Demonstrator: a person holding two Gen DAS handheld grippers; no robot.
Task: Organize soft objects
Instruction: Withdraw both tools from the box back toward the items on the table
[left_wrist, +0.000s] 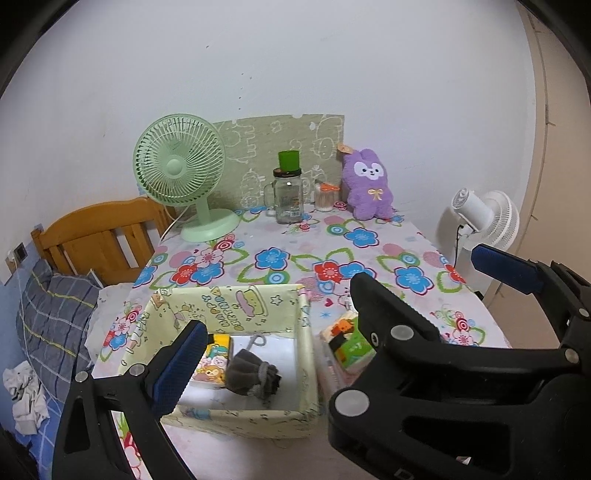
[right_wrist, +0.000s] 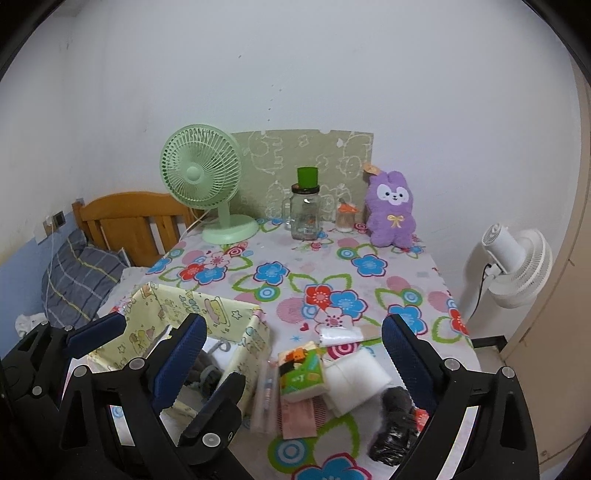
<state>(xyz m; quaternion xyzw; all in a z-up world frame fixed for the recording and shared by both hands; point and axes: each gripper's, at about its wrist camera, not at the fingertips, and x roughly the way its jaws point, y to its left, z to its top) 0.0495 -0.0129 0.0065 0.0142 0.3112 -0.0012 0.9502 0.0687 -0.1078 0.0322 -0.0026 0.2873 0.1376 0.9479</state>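
**Soft-object sorting: both jaws open, nothing gripped**

Tabletop (right_wrist: 402, 273), flower-print cover: extends ahead of both jaws to the far wall.

Fabric storage box (left_wrist: 306, 354), pale yellow cartoon print, open top: directly ahead of and below the left gripper (left_wrist: 273, 338), between its two fingers. In the right wrist view, box (right_wrist: 255, 332) just left of the left finger of the right gripper (right_wrist: 293, 349).

Left gripper: jaws spread wide, empty. Right gripper: jaws spread wide, empty.

Green fan (left_wrist: 181, 173) and purple plush rabbit (right_wrist: 391, 210): well beyond both jaws, at the far edge of the tabletop. Rabbit upright against the wall.

White folded cloth (right_wrist: 354, 380): between the right jaws, on the tabletop.

Tissue pack (right_wrist: 303, 373), green and orange print: between the right jaws, touching the cloth on its left, just beside the box wall.

Grey drawstring pouch (left_wrist: 251, 373): inside the box, on its floor, between the left jaws.

Cartoon-print packet (left_wrist: 214, 360): inside the box, touching the pouch on the left.

Dark bundled object (right_wrist: 395, 428): on the tabletop near the right finger of the right gripper; type not discernible.
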